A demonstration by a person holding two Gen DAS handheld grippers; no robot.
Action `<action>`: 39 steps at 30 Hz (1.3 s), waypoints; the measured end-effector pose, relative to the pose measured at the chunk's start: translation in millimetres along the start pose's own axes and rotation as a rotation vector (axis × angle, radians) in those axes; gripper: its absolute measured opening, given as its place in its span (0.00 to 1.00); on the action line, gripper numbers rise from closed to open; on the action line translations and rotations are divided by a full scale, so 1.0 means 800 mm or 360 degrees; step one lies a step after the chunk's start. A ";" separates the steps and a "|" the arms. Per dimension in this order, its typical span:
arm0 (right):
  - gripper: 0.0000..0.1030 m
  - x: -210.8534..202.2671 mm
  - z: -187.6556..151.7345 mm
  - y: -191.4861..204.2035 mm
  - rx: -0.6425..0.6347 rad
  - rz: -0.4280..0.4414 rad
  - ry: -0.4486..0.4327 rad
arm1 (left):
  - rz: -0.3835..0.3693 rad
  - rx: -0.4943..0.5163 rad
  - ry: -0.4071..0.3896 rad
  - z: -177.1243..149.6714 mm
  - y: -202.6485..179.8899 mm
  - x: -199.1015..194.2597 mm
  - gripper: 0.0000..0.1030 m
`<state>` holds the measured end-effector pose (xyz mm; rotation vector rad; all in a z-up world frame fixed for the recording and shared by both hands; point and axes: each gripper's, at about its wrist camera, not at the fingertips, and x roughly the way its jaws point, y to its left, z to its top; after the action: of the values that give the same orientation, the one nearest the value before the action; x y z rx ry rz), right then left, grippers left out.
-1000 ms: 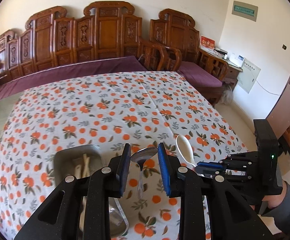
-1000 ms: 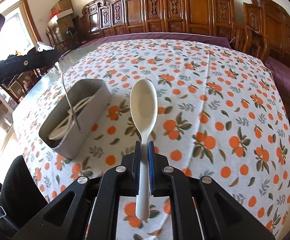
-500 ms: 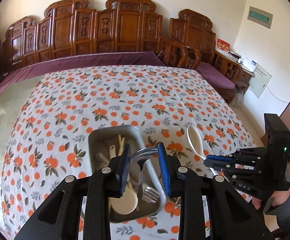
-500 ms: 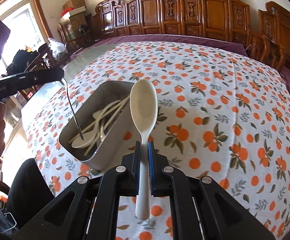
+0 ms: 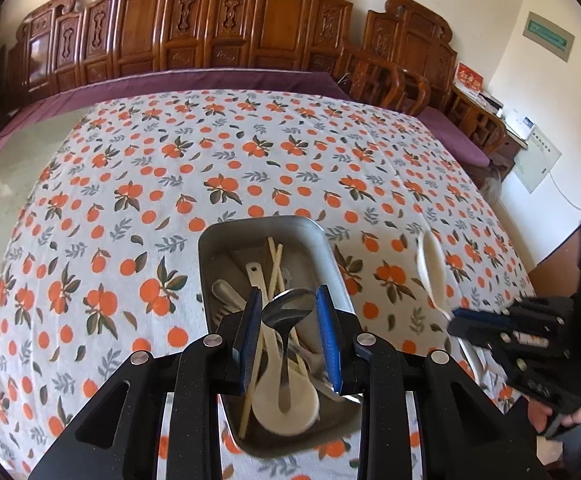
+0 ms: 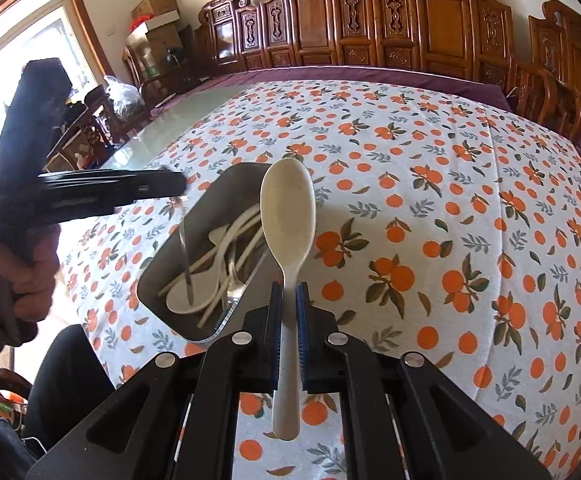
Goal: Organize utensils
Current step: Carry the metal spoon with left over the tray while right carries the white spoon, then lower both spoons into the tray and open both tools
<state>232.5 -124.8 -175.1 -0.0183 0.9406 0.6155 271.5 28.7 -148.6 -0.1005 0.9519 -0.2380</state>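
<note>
Utensils (image 5: 274, 360) fill metal tray (image 5: 330, 256); left claw (image 5: 288, 336) dangles metal spoon (image 5: 288, 308) above.

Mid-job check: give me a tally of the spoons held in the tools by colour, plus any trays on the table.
Metal spoon, in the left tool: 1
White spoon, in the right tool: 1
Metal tray: 1
Total: 3
The pieces inside the tray overlap too much to count.

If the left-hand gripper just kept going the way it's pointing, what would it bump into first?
Probably the utensils in the metal tray: the left gripper, clamping a steel spoon by the bowl, points down into it, the handle hanging over a white spoon. Depth is uncertain.
</note>
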 end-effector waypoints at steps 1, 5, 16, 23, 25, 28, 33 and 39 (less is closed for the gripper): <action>0.08 0.001 0.002 0.003 0.0000 0.0005 -0.0001 | 0.0005 -0.0006 0.0013 0.004 0.003 0.009 0.25; 0.08 0.008 0.008 0.011 0.0007 0.0020 -0.0004 | 0.0022 -0.0023 0.0077 0.016 0.015 0.046 0.25; 0.08 0.026 0.025 0.022 0.0041 0.0034 0.0020 | 0.0108 -0.0041 0.0227 0.017 0.034 0.107 0.29; 0.08 0.044 0.036 0.031 0.0074 0.0066 0.0029 | 0.0100 -0.0071 0.0164 0.008 0.051 0.071 0.31; 0.08 0.052 0.041 0.036 0.0097 0.0086 0.0030 | 0.0139 -0.0061 0.0136 0.004 0.053 0.056 0.33; 0.08 0.066 0.047 0.045 0.0129 0.0111 0.0036 | 0.0131 -0.0067 0.0095 -0.001 0.057 0.032 0.33; 0.08 0.095 0.051 0.058 0.0160 0.0113 0.0072 | 0.0151 -0.0046 0.0021 -0.006 0.061 -0.004 0.33; 0.08 0.126 0.050 0.063 0.0190 0.0070 0.0119 | 0.0172 -0.0028 -0.0019 -0.015 0.062 -0.033 0.33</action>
<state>280.9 -23.4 -215.0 0.0866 1.0511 0.6020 255.0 83.9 -143.5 -0.0661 0.9445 -0.1291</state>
